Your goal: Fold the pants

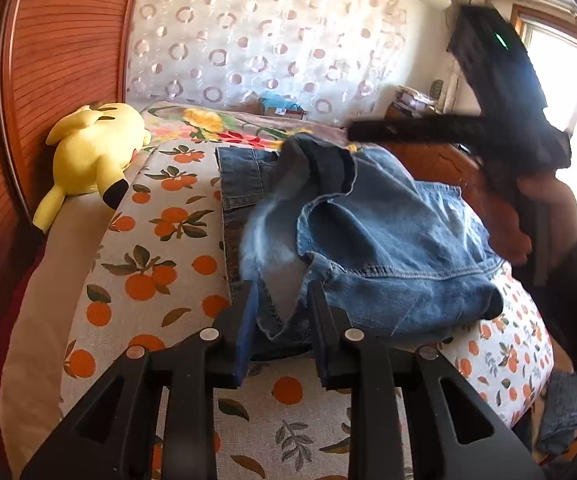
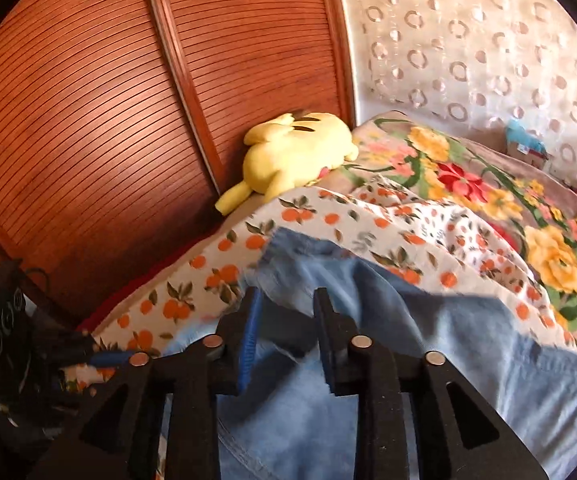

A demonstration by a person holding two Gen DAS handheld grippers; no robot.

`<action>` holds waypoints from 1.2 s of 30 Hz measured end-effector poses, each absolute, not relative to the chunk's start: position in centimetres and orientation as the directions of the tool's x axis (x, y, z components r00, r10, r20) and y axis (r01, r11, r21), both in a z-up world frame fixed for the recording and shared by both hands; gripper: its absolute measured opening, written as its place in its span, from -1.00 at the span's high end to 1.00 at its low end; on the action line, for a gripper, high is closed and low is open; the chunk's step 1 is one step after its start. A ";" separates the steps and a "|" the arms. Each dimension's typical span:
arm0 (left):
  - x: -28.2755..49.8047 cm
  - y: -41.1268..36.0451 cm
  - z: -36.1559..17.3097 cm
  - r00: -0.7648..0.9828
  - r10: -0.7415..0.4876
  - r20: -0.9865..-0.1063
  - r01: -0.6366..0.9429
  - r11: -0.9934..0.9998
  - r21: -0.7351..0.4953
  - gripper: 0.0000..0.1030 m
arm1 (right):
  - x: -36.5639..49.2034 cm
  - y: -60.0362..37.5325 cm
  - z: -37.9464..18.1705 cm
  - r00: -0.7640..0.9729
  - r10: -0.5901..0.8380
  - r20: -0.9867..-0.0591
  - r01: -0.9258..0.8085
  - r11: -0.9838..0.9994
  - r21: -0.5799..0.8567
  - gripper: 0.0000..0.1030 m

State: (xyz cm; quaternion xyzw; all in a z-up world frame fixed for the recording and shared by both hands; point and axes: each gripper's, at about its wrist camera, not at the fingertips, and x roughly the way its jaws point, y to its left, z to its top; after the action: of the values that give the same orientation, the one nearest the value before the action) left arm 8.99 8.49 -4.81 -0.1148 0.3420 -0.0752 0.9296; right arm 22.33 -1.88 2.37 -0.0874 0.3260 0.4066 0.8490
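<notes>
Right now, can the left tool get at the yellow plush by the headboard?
Probably yes. The left tool sits over the near edge of the jeans, and the yellow plush lies up-left with only bare orange-print sheet between. Nothing blocks that path; reach length can't be judged.

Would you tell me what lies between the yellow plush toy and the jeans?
Only orange-print bedsheet separates the plush toy from the jeans, in both wrist views.
</notes>
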 end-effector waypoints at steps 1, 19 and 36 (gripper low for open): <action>8.9 8.5 -4.6 0.758 -0.222 -0.613 0.063 0.961 -0.269 0.48 | 22.1 -2.3 2.4 0.466 0.633 -0.618 -0.743 0.659 0.116 0.38; 12.7 4.6 -5.1 0.691 -0.225 -0.687 0.148 0.974 -0.170 0.48 | 10.6 -13.9 -3.8 0.648 0.430 -0.629 -0.478 0.872 0.104 0.33; 13.2 4.1 -6.4 0.670 -0.213 -0.711 0.138 0.977 -0.163 0.36 | 5.5 -15.1 -6.6 0.682 0.378 -0.626 -0.383 0.914 0.135 0.28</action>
State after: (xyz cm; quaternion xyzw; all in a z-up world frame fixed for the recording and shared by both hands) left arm 13.24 4.07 -6.41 -0.0475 0.3944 -0.0961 0.9127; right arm 5.52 -15.08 -6.62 -0.0035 0.3405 0.2077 0.9170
